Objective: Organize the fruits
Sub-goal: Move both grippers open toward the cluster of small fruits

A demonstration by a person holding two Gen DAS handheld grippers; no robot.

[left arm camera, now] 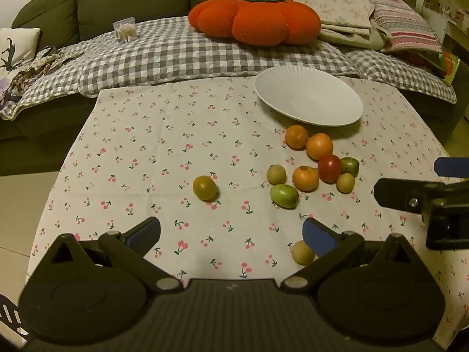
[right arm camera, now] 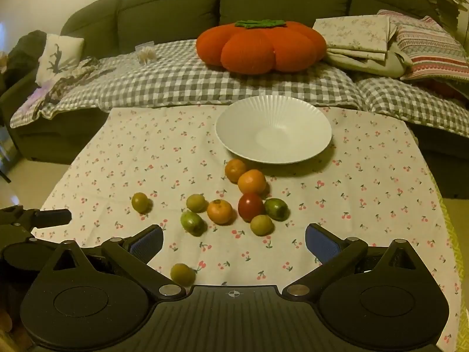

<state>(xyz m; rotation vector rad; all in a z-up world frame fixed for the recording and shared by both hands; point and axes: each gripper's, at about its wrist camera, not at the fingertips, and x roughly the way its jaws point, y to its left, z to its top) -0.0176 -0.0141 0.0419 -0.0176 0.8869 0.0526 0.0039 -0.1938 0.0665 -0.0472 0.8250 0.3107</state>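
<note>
Behind, an olive sofa (right arm camera: 176,8) under a grey checked blanket (right arm camera: 181,82), with a pumpkin-shaped orange cushion (right arm camera: 261,47) at the middle; nearer, a counter draped in a cherry-print cloth (right arm camera: 132,158), with a white plate (right arm camera: 274,130) bare at the far side, right of centre. Nothing gathered yet, so judged the very opening of the job; fruits all loose on the cloth: three orange ones (right arm camera: 251,181) strung from just near the plate toward the viewer, a red tomato (right arm camera: 250,206) touching a green fruit (right arm camera: 276,209), an oblong green fruit (right arm camera: 192,222) lying tilted, long axis running from far left to near right, a stray yellow-green fruit (right arm camera: 140,202) well off to the left, another yellow-green one (right arm camera: 182,274) closest of all. Left gripper (left arm camera: 231,233) and right gripper (right arm camera: 234,239) both angled down over the near cloth, jaws spread wide, nothing between them. Next, probably: dropping onto one fruit, jaws across its short width, closing gently, then carrying it to the plate.
</note>
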